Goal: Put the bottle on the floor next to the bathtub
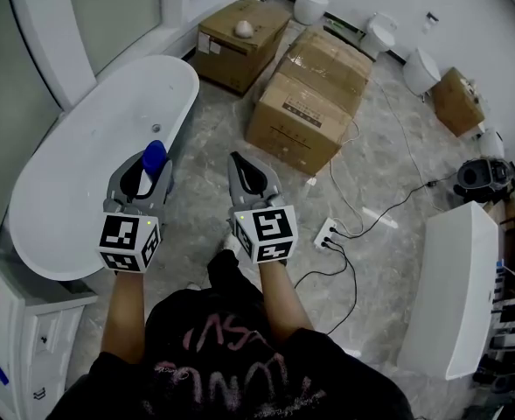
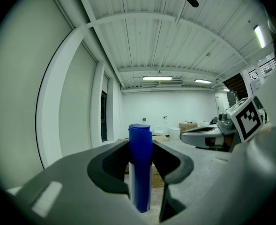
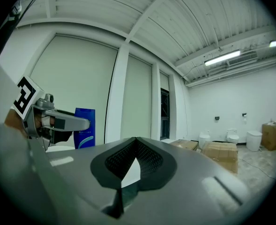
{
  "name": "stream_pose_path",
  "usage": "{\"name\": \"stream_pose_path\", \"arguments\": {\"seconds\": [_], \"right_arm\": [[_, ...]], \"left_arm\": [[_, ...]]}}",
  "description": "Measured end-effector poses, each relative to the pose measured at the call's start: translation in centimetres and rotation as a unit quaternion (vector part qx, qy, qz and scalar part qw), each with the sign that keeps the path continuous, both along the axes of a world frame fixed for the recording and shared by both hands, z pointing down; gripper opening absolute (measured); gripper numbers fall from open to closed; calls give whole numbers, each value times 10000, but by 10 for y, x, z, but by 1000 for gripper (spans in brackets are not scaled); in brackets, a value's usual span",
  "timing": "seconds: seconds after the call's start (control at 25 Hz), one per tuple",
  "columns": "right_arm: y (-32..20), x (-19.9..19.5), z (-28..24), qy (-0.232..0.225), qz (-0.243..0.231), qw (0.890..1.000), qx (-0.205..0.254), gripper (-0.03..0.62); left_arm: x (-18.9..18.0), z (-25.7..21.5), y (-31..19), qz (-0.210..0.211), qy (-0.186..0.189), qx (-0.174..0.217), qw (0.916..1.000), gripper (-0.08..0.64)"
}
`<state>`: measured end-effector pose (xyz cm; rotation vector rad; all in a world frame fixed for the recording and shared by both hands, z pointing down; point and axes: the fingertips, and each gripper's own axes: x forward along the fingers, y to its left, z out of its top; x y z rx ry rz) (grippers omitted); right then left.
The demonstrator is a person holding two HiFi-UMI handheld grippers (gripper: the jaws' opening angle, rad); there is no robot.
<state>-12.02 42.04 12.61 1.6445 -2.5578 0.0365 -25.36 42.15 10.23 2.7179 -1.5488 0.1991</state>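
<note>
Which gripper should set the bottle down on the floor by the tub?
Left: the left gripper clamps the blue bottle and is on the bathtub side. The right gripper is shut and empty.

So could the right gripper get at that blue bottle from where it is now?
Probably yes. The right gripper sits beside the left gripper, with only open air between them. But its jaws are shut, and the left gripper's jaws clamp the blue bottle, so mostly its top is free.
</note>
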Motion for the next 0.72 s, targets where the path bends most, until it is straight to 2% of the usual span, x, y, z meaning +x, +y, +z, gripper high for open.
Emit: {"name": "stream_pose_path", "arguments": {"seconds": [0.36,0.72], "right_arm": [[-67,18,18,-107,53,9998,-143,14],[-155,57,46,-189,52,9988,-443,14]], "left_arm": [[20,18,-65,101,-85,-179,9998,162],[53,46,-148,38,-159,-508,9986,162]]}}
